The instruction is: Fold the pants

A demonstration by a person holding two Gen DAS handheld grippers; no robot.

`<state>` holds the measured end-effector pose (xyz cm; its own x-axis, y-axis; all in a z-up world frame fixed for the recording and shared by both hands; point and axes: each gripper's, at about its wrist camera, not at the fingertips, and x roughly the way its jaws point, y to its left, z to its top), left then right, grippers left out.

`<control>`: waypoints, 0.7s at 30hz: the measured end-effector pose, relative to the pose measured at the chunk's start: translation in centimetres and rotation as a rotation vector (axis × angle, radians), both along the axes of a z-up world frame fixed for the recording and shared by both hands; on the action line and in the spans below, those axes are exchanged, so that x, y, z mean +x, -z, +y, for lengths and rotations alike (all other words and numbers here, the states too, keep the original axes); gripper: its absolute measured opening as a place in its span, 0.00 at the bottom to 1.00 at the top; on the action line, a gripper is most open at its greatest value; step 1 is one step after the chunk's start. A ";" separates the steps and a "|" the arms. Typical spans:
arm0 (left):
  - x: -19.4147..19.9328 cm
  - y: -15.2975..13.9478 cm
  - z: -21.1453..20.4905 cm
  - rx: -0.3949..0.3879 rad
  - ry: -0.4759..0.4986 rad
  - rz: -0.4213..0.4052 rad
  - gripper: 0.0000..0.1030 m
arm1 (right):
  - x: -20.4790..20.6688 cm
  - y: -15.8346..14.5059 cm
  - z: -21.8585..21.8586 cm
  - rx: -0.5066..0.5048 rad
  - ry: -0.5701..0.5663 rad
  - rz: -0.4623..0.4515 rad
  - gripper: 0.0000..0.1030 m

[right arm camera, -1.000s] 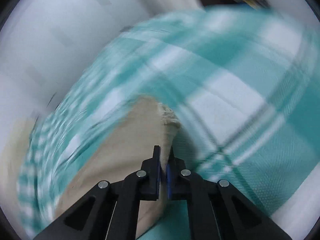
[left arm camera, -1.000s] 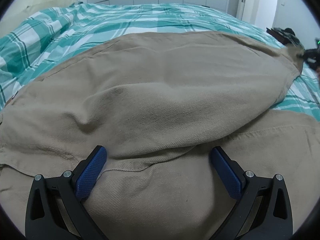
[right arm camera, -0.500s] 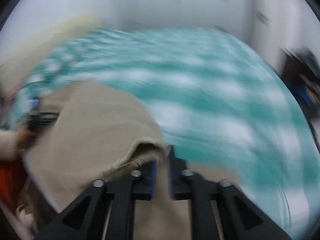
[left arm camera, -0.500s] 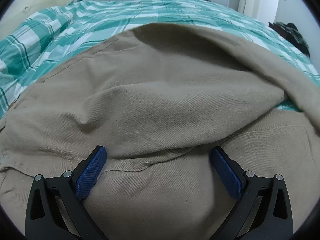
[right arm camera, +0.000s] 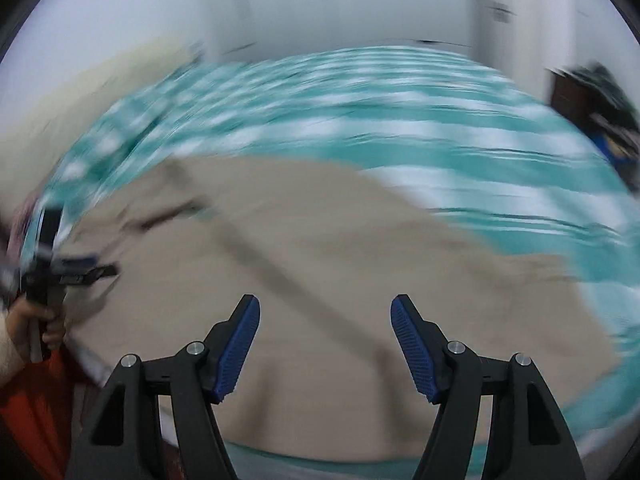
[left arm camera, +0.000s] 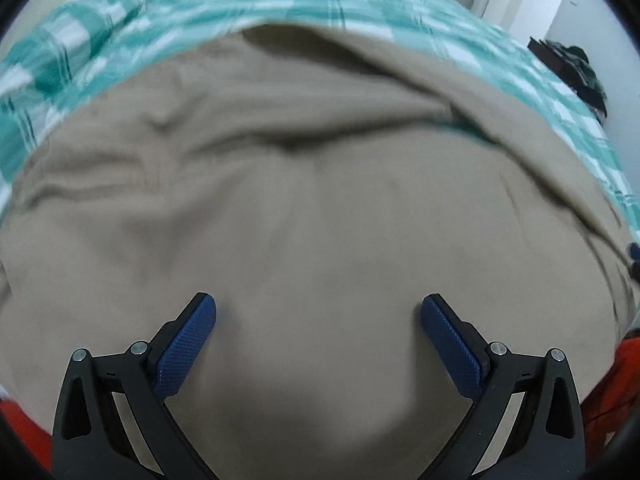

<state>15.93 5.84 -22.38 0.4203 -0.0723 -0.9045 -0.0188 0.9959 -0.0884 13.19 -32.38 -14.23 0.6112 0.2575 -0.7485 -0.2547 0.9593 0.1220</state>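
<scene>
The tan pants (left arm camera: 312,208) lie on the bed, with one leg folded over onto the rest. My left gripper (left arm camera: 319,312) is open just above the tan cloth, holding nothing. In the blurred right wrist view the pants (right arm camera: 304,240) fill the middle, with a dark fold line running across them. My right gripper (right arm camera: 325,312) is open and empty above the cloth. The left gripper (right arm camera: 86,272) and the hand holding it show at the left edge of the right wrist view.
The bed has a teal and white plaid cover (left arm camera: 328,4) (right arm camera: 400,120). White wardrobe doors (right arm camera: 320,4) stand behind the bed. Dark clothes (left arm camera: 572,68) lie at the far right. An orange sleeve (left arm camera: 624,376) shows at the near edge.
My right gripper has carried the pant leg end over onto the pants and opened, letting it go. The left gripper has stayed open and shifted forward over the cloth.
</scene>
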 end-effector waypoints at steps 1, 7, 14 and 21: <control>-0.2 0.3 0.0 0.008 0.000 -0.006 1.00 | -0.1 1.2 2.4 -0.003 -0.031 0.013 0.66; -1.2 1.1 -0.3 0.048 0.021 -0.080 1.00 | -1.4 8.0 7.4 -0.049 -0.035 0.027 0.72; -1.5 1.3 -0.2 0.052 0.024 -0.112 0.99 | -1.4 8.2 7.0 -0.041 -0.033 0.014 0.72; -1.6 1.4 -0.3 0.060 0.029 -0.122 0.99 | -1.2 8.2 7.9 -0.057 -0.031 0.002 0.72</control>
